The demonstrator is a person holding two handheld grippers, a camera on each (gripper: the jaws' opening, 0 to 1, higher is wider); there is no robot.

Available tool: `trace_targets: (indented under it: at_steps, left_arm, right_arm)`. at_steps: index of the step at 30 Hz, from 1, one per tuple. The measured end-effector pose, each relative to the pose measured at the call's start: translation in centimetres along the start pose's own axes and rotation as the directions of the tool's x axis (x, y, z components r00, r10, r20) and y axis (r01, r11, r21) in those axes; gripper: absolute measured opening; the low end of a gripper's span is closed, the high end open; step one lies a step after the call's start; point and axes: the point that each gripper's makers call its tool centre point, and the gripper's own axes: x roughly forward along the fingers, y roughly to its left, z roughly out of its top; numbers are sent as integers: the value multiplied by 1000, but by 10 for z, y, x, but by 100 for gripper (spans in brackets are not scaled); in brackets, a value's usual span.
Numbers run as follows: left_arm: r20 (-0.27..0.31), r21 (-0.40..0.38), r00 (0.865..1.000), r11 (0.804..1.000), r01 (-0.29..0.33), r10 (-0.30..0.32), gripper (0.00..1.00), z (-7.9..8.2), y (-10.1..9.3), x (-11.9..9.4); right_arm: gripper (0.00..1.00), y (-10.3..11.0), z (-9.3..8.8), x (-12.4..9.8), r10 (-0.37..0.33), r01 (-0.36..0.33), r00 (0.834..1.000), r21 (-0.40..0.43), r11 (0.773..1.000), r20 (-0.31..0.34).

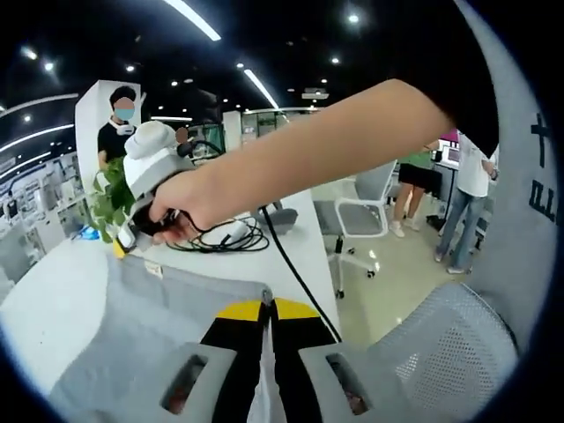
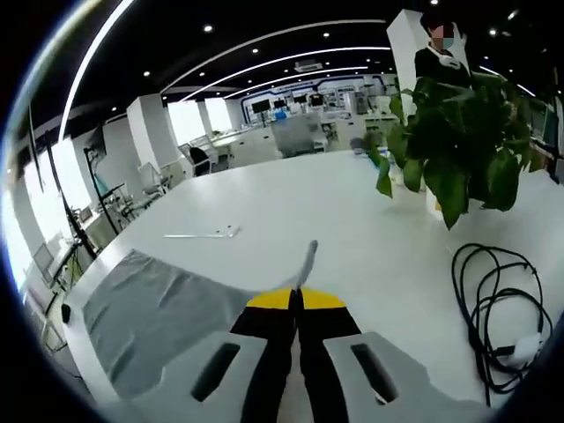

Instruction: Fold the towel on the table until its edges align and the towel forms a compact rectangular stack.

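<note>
Towel [image 1: 132, 335] of grey cloth lies spread on the white table [image 1: 53, 304] in the left gripper view, running from 6 o'clock out toward 9 o'clock, with one corner reaching the yellow tips of the left gripper [image 1: 268, 310]. Those jaws are pressed together with a thin edge of the cloth pinched between them at 6 o'clock. Up at 10 o'clock a hand [image 1: 189, 207] holds the right gripper [image 1: 123, 245], its arm stretching across from 2 o'clock; whether its tip touches the cloth there I cannot tell. Black cable [image 1: 231, 236] is coiled on the table just past that hand, and a plant [image 1: 107, 201] stands behind it. A mesh office chair [image 1: 361, 216] sits on the floor at 3 o'clock. In the right gripper view the towel [image 2: 154, 317] spreads from 6 o'clock toward 8 o'clock on the table [image 2: 291, 207], and the right gripper [image 2: 297, 300] has its yellow-tipped jaws closed on a corner of cloth that sticks up just above them. The plant [image 2: 458, 141] fills 2 o'clock and the cable [image 2: 493, 308] loops at 4 o'clock.
</note>
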Motion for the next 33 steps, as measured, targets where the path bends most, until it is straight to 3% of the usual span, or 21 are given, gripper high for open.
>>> trace_targets:
  at_steps: [10, 17, 21, 22, 28, 33]
  left_arm:
    - [26, -52, 997, 996, -70, 72, 3, -4, 14, -58]
    - [65, -89, 990, 989, -117, 123, 3, 2, 26, -95]
    - [85, -128, 985, 982, -141, 152, 3, 4, 36, -119]
    - [74, -135, 984, 979, -154, 165, 3, 1, 40, -126]
    - [56, -136, 973, 967, -215, 224, 3, -9, 52, -162]
    - [63, -160, 950, 943, -292, 305, 3, -15, 68, -199]
  right_arm:
    - [0, 55, 27, 4, 80, -78, 996, -26, 997, 45]
    - [0, 92, 43, 9, 117, -115, 990, -31, 993, 75]
    - [0, 128, 54, 2, 145, -141, 985, -42, 989, 97]
    - [0, 126, 56, 5, 148, -144, 984, -44, 989, 98]
    - [0, 166, 63, 14, 194, -185, 977, -97, 978, 90]
    - [0, 199, 76, 27, 232, -220, 968, -118, 968, 100]
